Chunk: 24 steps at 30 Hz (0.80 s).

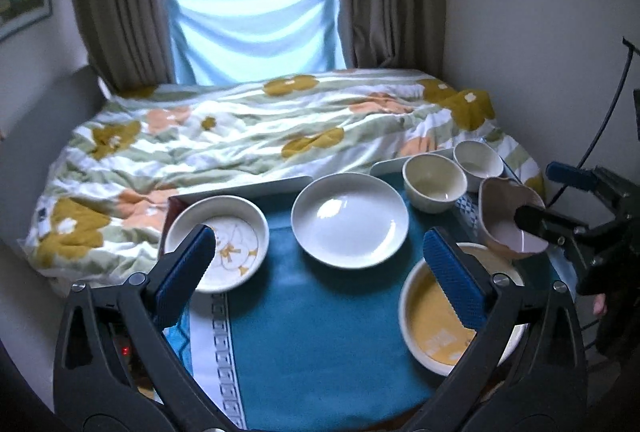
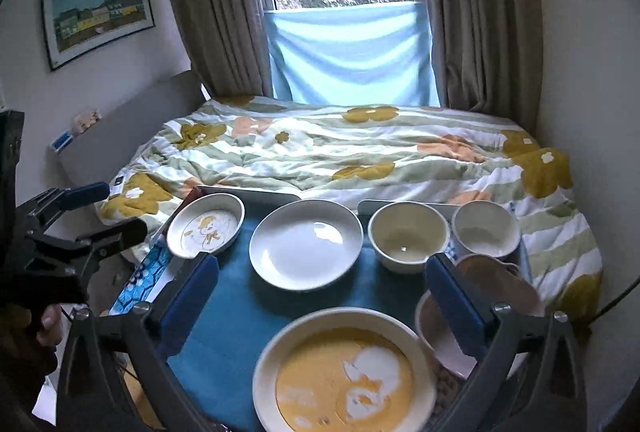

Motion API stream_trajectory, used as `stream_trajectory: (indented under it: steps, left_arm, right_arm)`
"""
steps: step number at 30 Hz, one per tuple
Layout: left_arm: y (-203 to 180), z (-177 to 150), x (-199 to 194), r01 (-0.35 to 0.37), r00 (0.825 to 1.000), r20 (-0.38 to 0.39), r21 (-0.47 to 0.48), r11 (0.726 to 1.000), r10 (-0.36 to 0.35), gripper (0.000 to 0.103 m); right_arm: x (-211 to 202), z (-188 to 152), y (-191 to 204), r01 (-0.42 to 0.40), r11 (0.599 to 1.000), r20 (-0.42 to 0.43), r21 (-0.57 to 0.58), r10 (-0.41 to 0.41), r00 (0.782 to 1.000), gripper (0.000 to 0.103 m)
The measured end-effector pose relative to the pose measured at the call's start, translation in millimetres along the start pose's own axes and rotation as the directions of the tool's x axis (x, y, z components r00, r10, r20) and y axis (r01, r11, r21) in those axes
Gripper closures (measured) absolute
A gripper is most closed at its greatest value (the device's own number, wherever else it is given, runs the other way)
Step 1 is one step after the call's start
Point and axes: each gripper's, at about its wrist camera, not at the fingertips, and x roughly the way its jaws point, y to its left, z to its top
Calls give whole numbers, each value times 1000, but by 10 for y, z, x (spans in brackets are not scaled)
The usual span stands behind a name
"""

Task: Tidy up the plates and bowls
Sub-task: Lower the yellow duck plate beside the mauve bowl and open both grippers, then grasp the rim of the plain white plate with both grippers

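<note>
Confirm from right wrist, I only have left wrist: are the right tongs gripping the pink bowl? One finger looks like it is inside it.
Observer: No. The right tongs stand wide open with nothing pinched. The pink bowl sits mostly behind their right-hand finger.
Operator: My own finger covers the yellow plate. Anything on it?
Observer: Nothing. The yellow plate is bare, with a white figure printed on its yellow centre.
Operator: How do the left tongs look from outside?
Observer: The left tongs are open and empty at the picture's left edge, left of the flower-print dish. A hand shows below them.
</note>
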Motion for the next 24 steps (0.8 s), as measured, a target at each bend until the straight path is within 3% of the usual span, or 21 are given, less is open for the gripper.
stream_trajectory:
  steps: [6,9,13,18,20,24]
  left_arm:
    - [581,183,823,135,984,-118,22,991,-131,0]
    - [820,282,1363,243,948,-209,-10,970,-240,3]
    - [904,274,1979,346,888,-318,-16,938,-333,20]
    - [806,191,2574,415,821,-436,15,910,-367,34]
    - [750,131,2715,432,801,-471,25,902,-370,39]
    - [695,50,2903,451,773,-513,31,892,-372,52]
  right_arm:
    - [718,145,104,109,987,-157,115,-90,984,0]
    - [1077,161,74,174,970,-215,172,-135,967,0]
    - [1531,58,-47,234,938,-316,254,-148,937,2]
    - [2005,-139,-197,279,913,-433,296,-132,892,37]
    - [2140,-215,-256,292,904,-464,312,-124,877,43]
    - [2254,-288,-336,297,890,-479,346,-105,871,54]
